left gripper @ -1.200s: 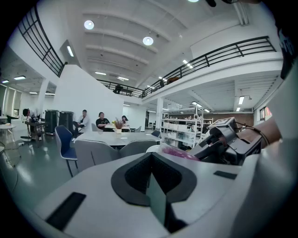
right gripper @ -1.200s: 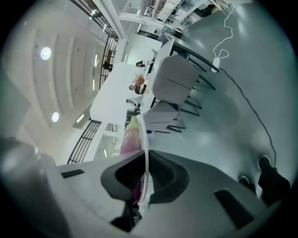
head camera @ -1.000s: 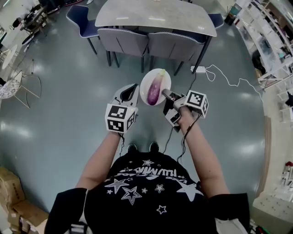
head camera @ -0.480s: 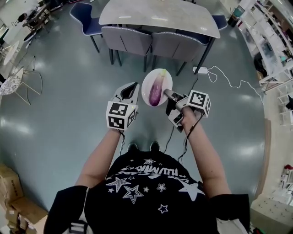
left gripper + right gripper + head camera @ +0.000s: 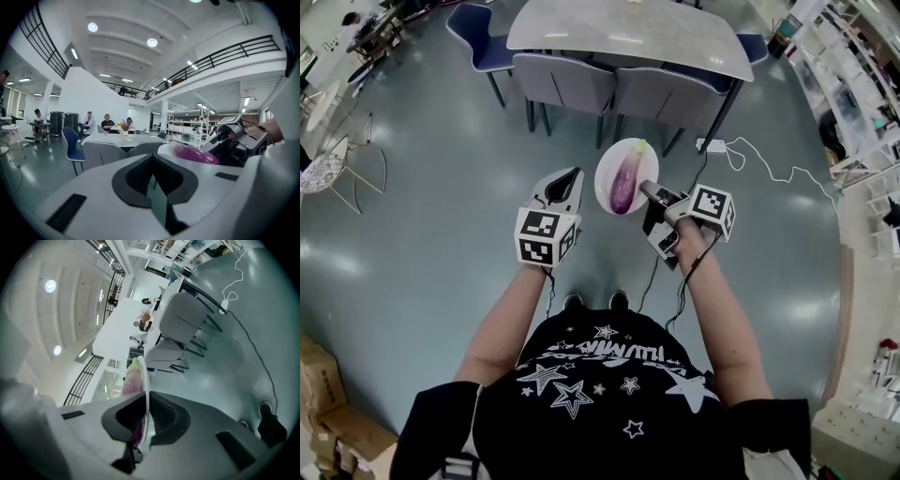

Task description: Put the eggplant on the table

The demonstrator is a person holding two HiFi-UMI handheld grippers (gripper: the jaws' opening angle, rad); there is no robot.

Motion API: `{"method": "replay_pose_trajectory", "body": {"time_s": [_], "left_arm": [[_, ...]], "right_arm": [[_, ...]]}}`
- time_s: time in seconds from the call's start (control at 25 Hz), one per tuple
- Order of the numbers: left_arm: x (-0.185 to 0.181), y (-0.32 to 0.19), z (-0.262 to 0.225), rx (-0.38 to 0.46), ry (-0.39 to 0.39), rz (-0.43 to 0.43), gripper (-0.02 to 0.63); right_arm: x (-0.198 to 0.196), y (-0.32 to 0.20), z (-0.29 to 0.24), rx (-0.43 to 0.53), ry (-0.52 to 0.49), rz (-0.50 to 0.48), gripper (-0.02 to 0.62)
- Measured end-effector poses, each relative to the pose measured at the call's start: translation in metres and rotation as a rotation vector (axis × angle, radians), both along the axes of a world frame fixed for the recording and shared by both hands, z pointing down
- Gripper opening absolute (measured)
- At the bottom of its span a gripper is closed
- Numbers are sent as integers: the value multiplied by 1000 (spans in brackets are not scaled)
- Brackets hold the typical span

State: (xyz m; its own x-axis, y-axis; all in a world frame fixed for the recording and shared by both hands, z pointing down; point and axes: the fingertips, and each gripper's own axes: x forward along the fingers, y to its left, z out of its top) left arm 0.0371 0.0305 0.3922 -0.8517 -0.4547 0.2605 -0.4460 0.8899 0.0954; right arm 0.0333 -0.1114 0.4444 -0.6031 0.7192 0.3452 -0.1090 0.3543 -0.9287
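Head view showed the person standing on a grey floor (image 5: 422,216) with both grippers held out in front. The right gripper (image 5: 648,190) had its jaws shut on the near rim of a white plate (image 5: 645,167). The purple eggplant (image 5: 624,178) lay along this plate, with its green end pointing away from the person. The plate was held in the air, in front of two grey chairs (image 5: 609,89) and well apart from the table (image 5: 628,33) behind them. The left gripper (image 5: 574,175) was just beside the plate on its left, not touching it as far as could be seen.

Left gripper view showed the left gripper (image 5: 153,161) with its jaws pressed together and nothing between them. The eggplant (image 5: 194,153) on the plate (image 5: 164,148) appeared to the right, and the table (image 5: 123,139) stood farther ahead.

Right gripper view showed the right gripper (image 5: 144,404) clamped on the plate (image 5: 147,385), seen edge-on as a thin white line. The eggplant (image 5: 131,379) lay against the plate's left face. The chairs (image 5: 185,315) and a white cable (image 5: 234,287) on the floor were behind.
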Motion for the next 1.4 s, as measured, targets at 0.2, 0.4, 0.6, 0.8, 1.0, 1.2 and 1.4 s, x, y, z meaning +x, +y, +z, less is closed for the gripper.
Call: {"method": "replay_pose_trajectory", "body": {"time_s": [0.2,0.4,0.6,0.8,1.0,1.2,1.4], "left_arm": [[-7,-1,6,6,-2,16,8],[-2,2,-3,12,-15,31,8],[-2,14,-3,25,-7,24,8],[-3,11,2,24,5,15,8],[-3,2,10,11,-11,6,8],[-50,-4,-4,-2,1,-31,8],[-14,3,2,-5,-1,-78,8]], "right_arm": [[-6,1,10,15,-7,11,21],[-1,3,2,11,-15,23,21],[1,4,1,-9,-7,60,21],[-5,-1,6,-14,-3,62,21],[-15,-4,13,-32,-27,42,21],[-64,-8,7,-49,-12,-8,21],[-35,-2,13,-52,-19,-37,21]]}}
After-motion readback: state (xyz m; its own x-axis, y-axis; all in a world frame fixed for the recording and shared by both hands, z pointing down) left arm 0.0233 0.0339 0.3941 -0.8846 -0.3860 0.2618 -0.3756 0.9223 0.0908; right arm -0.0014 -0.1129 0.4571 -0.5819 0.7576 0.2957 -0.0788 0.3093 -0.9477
